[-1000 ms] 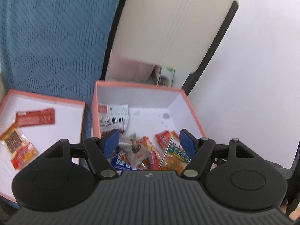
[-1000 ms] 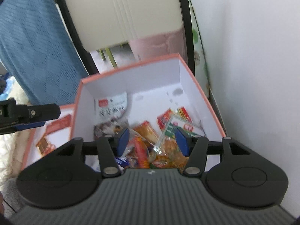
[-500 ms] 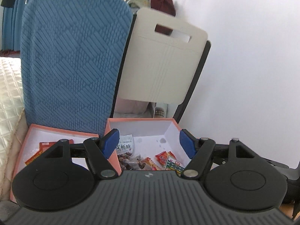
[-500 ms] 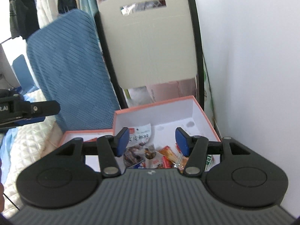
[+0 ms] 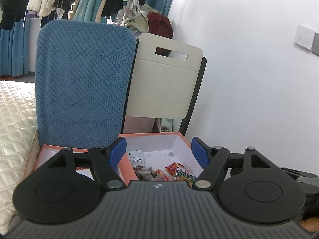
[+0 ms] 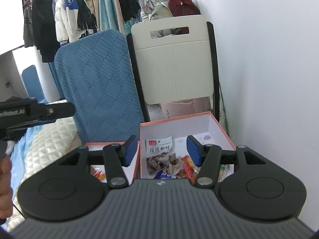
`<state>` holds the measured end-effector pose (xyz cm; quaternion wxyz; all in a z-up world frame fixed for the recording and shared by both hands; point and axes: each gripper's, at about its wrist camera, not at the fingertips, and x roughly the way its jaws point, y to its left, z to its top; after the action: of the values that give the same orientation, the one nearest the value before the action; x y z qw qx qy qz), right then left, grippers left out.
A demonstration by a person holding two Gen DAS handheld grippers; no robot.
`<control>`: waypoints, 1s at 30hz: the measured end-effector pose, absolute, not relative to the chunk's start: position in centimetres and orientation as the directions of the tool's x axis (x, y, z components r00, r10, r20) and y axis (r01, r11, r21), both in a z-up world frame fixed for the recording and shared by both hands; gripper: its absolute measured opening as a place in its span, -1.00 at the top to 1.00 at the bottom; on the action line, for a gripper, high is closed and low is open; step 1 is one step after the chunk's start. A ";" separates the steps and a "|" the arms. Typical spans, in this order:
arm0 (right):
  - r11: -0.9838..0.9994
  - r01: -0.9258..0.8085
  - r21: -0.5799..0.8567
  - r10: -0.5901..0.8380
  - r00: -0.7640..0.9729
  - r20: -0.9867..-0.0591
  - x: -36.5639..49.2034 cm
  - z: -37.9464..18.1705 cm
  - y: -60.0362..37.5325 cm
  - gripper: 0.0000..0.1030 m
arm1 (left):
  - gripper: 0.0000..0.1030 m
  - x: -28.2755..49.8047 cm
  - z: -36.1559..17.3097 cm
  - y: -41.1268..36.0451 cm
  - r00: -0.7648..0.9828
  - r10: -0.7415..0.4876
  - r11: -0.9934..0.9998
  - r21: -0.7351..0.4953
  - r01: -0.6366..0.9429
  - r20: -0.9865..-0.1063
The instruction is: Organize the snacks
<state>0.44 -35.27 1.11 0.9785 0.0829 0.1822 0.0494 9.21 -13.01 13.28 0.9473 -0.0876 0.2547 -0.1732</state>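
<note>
Inside the deep pink box (image 6: 223,137), against the right wall, lie the snack packets (image 6: 175,165): judged light, crinkly, slippery; pinch a sealed edge. Left gripper (image 5: 159,153) and right gripper (image 6: 160,151) stand open, empty.

A white wall (image 5: 249,79) is running along the right, carrying a switch panel (image 5: 304,37). A cream folding chair (image 6: 175,65) is standing against it, beside a blue quilted cushion (image 5: 83,79). Clothes (image 6: 65,12) are hanging on a rail behind, teal curtains (image 5: 12,49) are falling at left, and a cream quilted bedspread (image 5: 16,123) is lying nearby.
</note>
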 end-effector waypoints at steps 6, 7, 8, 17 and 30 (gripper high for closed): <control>0.982 -0.059 0.180 0.115 0.940 -0.321 -2.9 0.4 -34.1 -0.10 | -0.48 6.2 11.9 -12.0 0.808 -0.375 0.923 -0.264 0.281 -0.454; 0.982 -0.058 0.179 0.114 0.940 -0.321 -3.2 0.1 -34.0 -0.10 | -0.48 5.8 11.6 -11.8 0.806 -0.376 0.923 -0.265 0.280 -0.457; 0.982 -0.056 0.179 0.113 0.940 -0.323 -3.4 -0.2 -33.9 -0.10 | -0.48 5.5 11.3 -11.8 0.804 -0.375 0.923 -0.263 0.280 -0.461; 0.983 -0.023 0.183 0.087 0.932 -0.353 -3.5 -3.0 -33.9 -0.10 | -0.48 4.0 9.4 -11.7 0.820 -0.338 0.938 -0.235 0.254 -0.462; 0.985 -0.024 0.173 0.083 0.936 -0.342 -3.9 -5.8 -33.9 -0.10 | -0.48 4.6 6.7 -11.7 0.817 -0.332 0.941 -0.228 0.251 -0.471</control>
<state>-3.91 -33.92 -5.77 0.9803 0.0835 0.1768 0.0274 4.57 -11.68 6.73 0.9500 -0.0777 0.2606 -0.1535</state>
